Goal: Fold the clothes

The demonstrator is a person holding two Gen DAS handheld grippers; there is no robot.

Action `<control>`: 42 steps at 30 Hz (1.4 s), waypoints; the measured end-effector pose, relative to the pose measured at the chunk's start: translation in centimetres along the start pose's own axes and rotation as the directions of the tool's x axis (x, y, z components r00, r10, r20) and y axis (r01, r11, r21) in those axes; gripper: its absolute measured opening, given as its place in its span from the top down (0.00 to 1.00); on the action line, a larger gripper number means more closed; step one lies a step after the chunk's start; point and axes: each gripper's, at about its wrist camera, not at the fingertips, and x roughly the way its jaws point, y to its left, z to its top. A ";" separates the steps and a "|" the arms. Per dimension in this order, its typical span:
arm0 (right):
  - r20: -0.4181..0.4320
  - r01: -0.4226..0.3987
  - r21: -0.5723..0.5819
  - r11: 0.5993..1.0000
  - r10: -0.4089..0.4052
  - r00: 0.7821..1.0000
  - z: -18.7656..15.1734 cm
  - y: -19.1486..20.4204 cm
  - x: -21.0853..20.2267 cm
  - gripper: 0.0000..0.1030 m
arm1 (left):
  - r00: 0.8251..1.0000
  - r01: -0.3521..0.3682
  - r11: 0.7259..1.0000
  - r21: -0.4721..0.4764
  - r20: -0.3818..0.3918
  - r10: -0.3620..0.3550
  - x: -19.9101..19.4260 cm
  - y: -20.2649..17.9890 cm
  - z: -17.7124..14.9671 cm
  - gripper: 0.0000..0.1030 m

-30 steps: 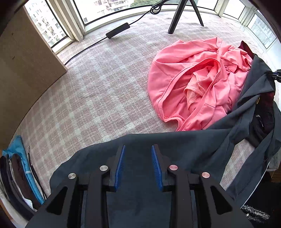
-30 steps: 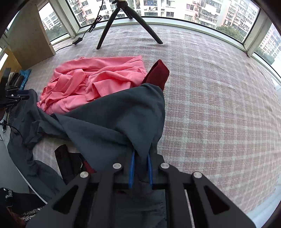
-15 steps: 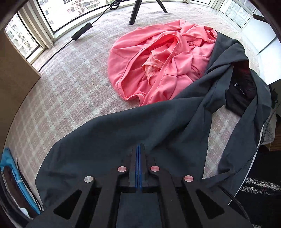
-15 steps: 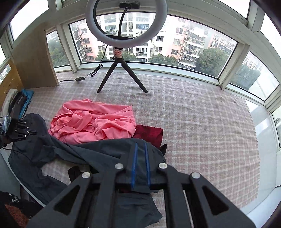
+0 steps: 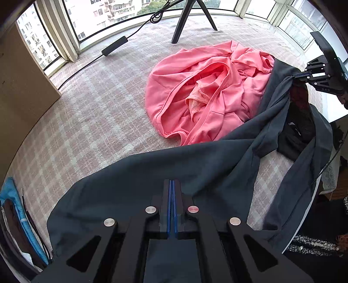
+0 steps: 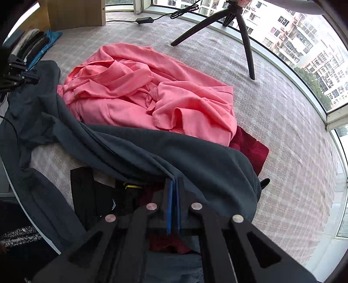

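We look down along two hand-held grippers over a checked pink-and-white bed cover [image 5: 91, 122].

The left hand-held gripper [image 5: 171, 185] has its blue pads [image 5: 169, 204] pressed together, jaws fully closed. We see it pinching the near edge of a dark grey garment [image 5: 174, 169] that spreads from the near left across to the far right. Whether cloth actually sits between the pads is hard to make out, since the fabric runs under the jaws.

A crumpled pink garment [image 5: 208, 87] lies in the middle of the bed, touching the grey one's far edge. A black tripod [image 5: 184, 19] stands beyond it by the windows, its top cut off.

The right hand-held gripper [image 6: 174, 185], whose jaws have just been closing, now clamps a bunched fold of the same grey garment between its narrow blue pads. In the left view it appears at the far right, holding the cloth lifted.

Under the grey garment we see a dark red cloth [image 6: 250, 150] and a black piece [image 6: 87, 191], both mostly hidden. Folded clothes [image 5: 13, 206] at the near left are cut off by the frame.
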 end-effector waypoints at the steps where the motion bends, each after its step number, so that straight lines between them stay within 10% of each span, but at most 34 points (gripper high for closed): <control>1: 0.048 0.033 0.019 0.999 -0.033 0.998 0.5 -1.1 -1.6 0.98 | 1.000 -0.003 1.000 -0.001 -0.001 0.003 0.0 -0.1 0.2 0.98; 9: 0.363 0.074 0.318 0.945 -0.193 0.912 4.8 -9.3 -10.8 0.97 | 0.999 -0.029 0.999 0.014 0.042 0.028 -1.0 -0.7 1.8 0.69; 18: 0.059 0.141 0.313 0.939 -0.168 0.984 2.2 -11.5 -1.0 0.54 | 0.986 -0.166 0.974 -0.154 0.004 0.169 -2.9 4.8 -3.3 0.64; 26: 0.011 0.009 0.408 0.913 -0.014 1.000 -3.5 -11.8 3.4 0.54 | 0.929 -0.370 0.788 -0.492 -0.190 0.318 -3.7 17.0 -15.5 0.59; 31: -0.020 0.020 0.400 0.916 -0.013 1.000 -2.9 -10.1 4.4 0.54 | 0.902 -0.421 0.784 -0.457 -0.297 0.312 0.5 17.7 -16.5 0.50; 35: 0.000 0.024 0.396 0.918 -0.026 1.000 -2.4 -9.4 3.8 0.54 | 0.916 -0.401 0.774 -0.490 -0.242 0.321 0.3 16.5 -16.1 0.83; 40: 0.050 -0.001 0.447 0.895 -0.024 0.998 -2.1 -10.7 2.9 0.54 | 0.865 -0.501 0.719 -0.482 -0.239 0.442 -3.4 15.9 -15.9 0.98; 42: 0.079 0.019 0.505 0.863 -0.069 0.994 -1.9 -11.2 2.4 0.54 | 0.754 -0.649 0.608 -0.457 -0.280 0.594 -6.2 17.2 -15.9 0.98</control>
